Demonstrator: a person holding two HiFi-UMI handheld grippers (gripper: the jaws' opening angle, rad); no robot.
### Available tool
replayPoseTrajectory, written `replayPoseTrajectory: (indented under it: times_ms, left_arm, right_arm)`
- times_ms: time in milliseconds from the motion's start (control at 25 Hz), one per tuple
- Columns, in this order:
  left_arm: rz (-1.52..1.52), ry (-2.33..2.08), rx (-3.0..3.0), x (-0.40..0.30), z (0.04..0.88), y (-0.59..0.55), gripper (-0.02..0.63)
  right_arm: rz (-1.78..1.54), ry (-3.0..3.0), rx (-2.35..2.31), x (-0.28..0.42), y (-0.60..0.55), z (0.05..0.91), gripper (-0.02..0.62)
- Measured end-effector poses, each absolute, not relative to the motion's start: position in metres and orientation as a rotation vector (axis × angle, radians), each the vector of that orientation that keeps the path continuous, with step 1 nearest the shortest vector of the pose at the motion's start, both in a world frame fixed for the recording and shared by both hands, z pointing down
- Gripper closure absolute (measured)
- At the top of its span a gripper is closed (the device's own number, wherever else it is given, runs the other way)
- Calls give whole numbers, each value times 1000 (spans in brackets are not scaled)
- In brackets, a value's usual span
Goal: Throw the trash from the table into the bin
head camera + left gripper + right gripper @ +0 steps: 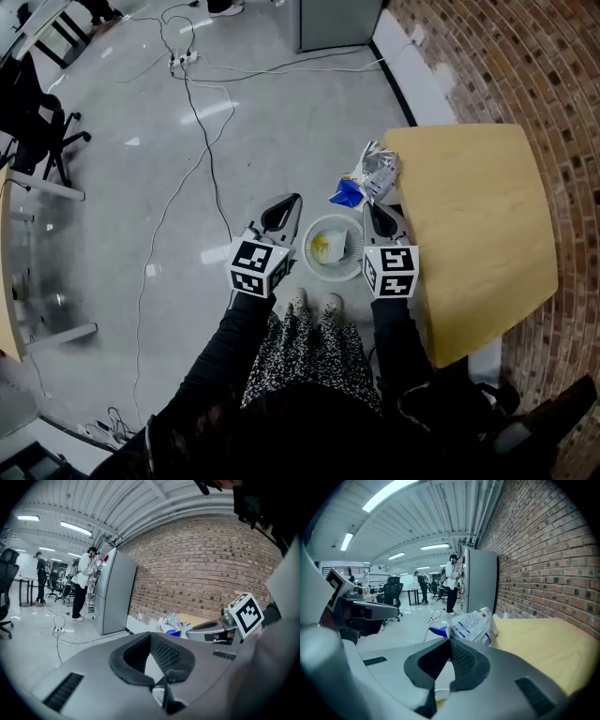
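A crumpled silver and white snack bag (378,170) with a blue scrap (347,194) beside it lies on the near-left corner of the yellow table (478,225). It also shows in the right gripper view as the bag (472,624), just ahead of the jaws. On the floor between both grippers stands a round white bin (334,268) with something yellow inside. My left gripper (292,202) is shut and empty, left of the bin. My right gripper (372,208) is shut and empty, just short of the bag at the table's edge.
A grey cabinet (337,23) stands at the far wall, next to the brick wall (525,66). Cables (197,103) and a power strip (181,61) run across the floor. An office chair (37,131) is at the left. People (84,581) stand far off.
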State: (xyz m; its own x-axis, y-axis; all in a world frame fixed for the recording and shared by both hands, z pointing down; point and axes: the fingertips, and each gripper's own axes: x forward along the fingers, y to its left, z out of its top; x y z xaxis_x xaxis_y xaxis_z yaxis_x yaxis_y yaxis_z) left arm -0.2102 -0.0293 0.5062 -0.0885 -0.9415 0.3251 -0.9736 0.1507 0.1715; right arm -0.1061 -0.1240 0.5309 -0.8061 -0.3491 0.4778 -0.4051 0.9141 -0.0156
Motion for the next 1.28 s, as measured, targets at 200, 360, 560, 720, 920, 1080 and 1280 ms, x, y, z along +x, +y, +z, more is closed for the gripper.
replayPoseTrajectory:
  times_ms: [200,360,560,720,920,1080,1280]
  left_arm:
    - [186,-2044,1819,-201,540,-27,600]
    - [214,-2005,1795,-192,569,-22,600]
    - [268,-1951,1796,-182,610,-26,600]
    - [288,-1898,1803,-171,645,-33,600]
    - [313,-1843,1811,-160,688,-38,600]
    - [311,-1808,1813,-150,720,-37,600]
    - [318,-1773,1810,-141,761,-36,600]
  right_arm:
    - [180,-2571,427,-110,-105,571,584]
    - [231,-2522,376,-104,-92,614,584]
    - [305,-2461,371,-90,-91,664,584]
    - [353,-2410,377,-77,-89,702,584]
    - [410,-2354,380,-61,-86,752,584]
    - [428,-2332,376,-58,-83,788,584]
    - [465,-2295,373,-56,-77,831,584]
